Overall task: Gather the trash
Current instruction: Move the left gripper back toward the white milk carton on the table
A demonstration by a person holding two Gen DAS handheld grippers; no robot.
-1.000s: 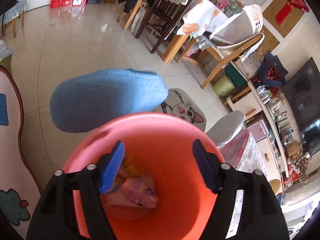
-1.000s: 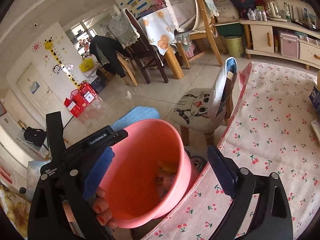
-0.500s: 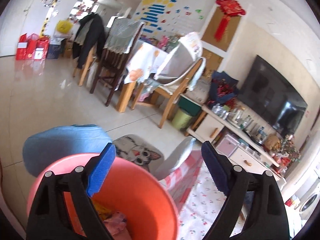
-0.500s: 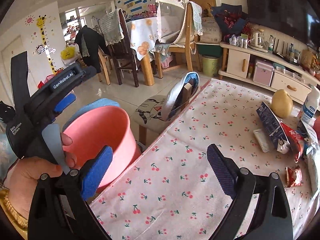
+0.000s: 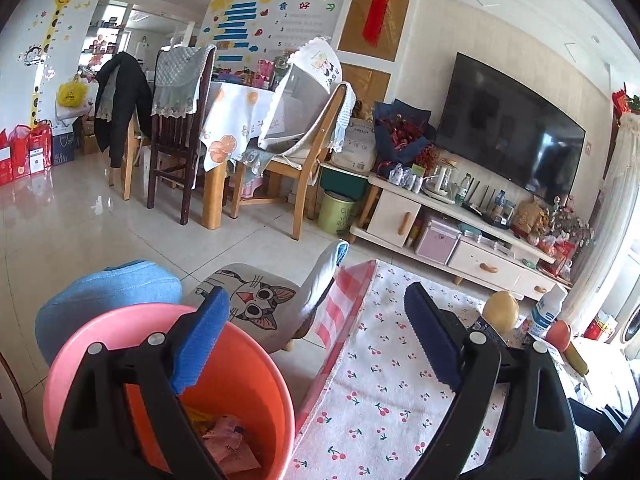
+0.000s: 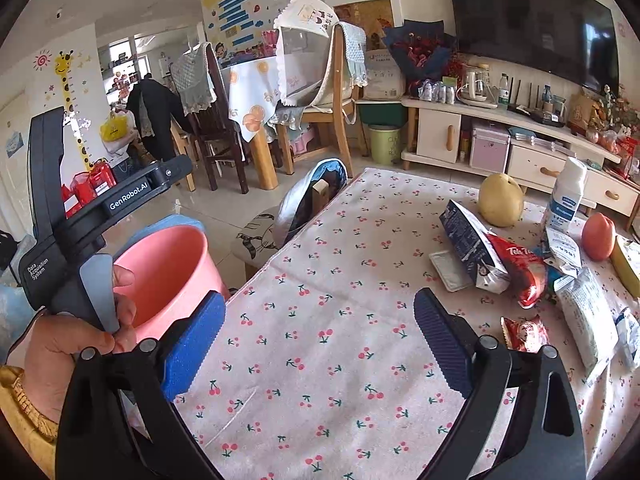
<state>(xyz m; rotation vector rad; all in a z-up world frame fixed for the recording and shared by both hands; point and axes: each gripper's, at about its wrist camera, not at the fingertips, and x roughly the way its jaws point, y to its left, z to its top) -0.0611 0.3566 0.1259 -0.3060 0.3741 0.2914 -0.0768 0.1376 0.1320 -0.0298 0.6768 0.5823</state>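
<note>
Pink bin [image 5: 120, 328] sits below the open left gripper [image 5: 316, 340], holding wrappers [image 5: 228, 440].

My view: cat stool [image 5: 256, 304] beside cherry cloth [image 6: 340, 340]; pear [image 6: 501, 200], peach [image 6: 598, 236] far right; TV [image 5: 508, 128] beyond.

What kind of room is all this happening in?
Probably a family living and dining room: a wall-mounted television, a dining table with wooden chairs, and a giraffe height chart on the wall.
</note>
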